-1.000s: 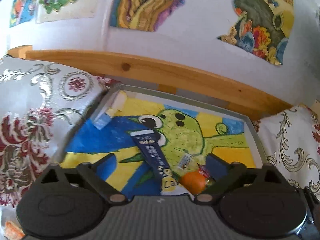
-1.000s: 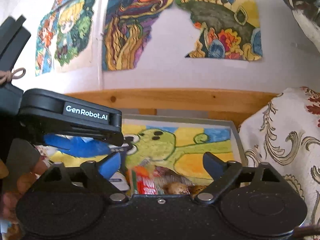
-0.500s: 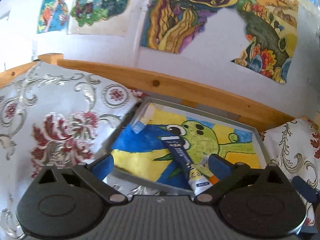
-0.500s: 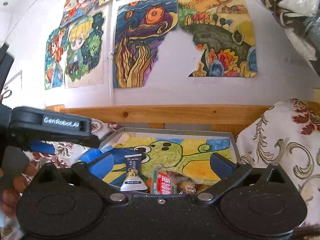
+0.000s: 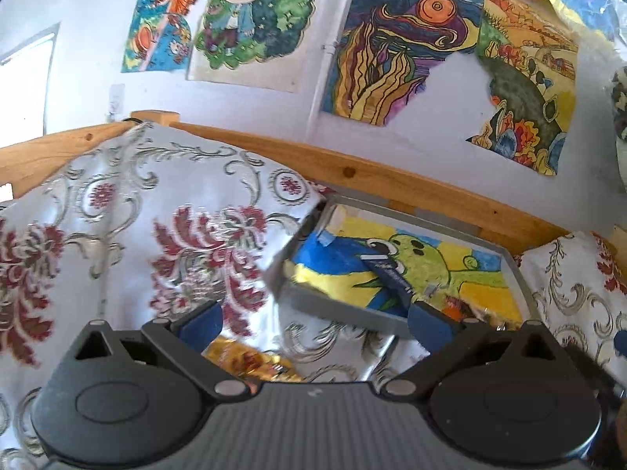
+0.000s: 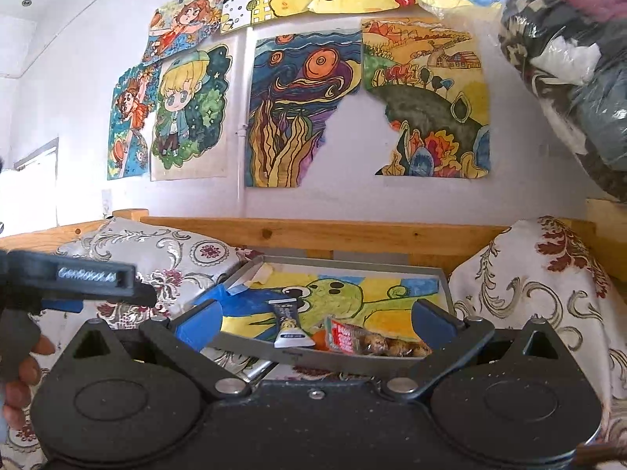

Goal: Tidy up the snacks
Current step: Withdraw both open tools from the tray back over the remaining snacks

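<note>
A grey tray [image 6: 313, 353] lined with a green frog drawing lies on floral cloth. In it are a dark blue stick pack [image 6: 288, 323], an orange fruit [image 6: 319, 338] and a red packet of nuts [image 6: 347, 337]. My right gripper [image 6: 315, 323] is open and empty, just in front of the tray's near rim. My left gripper [image 5: 313, 323] is also open and empty, over the cloth left of the tray [image 5: 341, 309], where the stick pack [image 5: 388, 274] shows. A gold wrapper [image 5: 243, 360] lies on the cloth below the left fingers. The left gripper [image 6: 98, 278] appears in the right wrist view, held by a hand [image 6: 23, 356].
Floral cushions [image 6: 548, 293] flank the tray on both sides. A wooden rail [image 6: 333, 235] runs behind it, below a white wall with children's drawings [image 6: 298, 109]. A bundle of bagged clothes [image 6: 580, 58] hangs at the upper right.
Both grippers have pulled back from the tray and tilted up. The left one swung leftward over the floral cloth, and the gold wrapper came into view beneath it.
</note>
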The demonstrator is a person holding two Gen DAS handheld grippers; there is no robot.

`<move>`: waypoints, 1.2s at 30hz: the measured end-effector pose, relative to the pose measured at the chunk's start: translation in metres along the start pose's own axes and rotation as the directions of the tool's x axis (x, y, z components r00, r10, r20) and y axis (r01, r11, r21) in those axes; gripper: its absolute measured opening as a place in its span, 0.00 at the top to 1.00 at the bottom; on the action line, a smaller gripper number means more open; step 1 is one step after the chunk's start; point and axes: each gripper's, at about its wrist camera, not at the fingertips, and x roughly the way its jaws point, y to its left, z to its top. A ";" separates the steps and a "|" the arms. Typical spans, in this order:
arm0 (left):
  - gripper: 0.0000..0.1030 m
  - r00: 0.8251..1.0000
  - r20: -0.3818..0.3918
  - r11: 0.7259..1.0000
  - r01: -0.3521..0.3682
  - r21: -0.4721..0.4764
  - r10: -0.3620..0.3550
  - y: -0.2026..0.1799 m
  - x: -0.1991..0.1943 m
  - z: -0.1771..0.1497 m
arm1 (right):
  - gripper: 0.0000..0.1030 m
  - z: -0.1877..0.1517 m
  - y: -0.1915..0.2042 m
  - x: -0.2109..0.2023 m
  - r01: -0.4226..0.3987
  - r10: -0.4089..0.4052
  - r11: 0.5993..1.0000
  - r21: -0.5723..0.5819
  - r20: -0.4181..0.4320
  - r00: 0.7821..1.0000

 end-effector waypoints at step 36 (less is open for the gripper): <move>0.00 0.980 -0.186 0.995 -0.062 0.084 0.077 0.092 -0.085 -0.097 | 0.01 -0.044 0.081 -0.073 -0.009 -0.007 0.999 -0.053 -0.295 0.955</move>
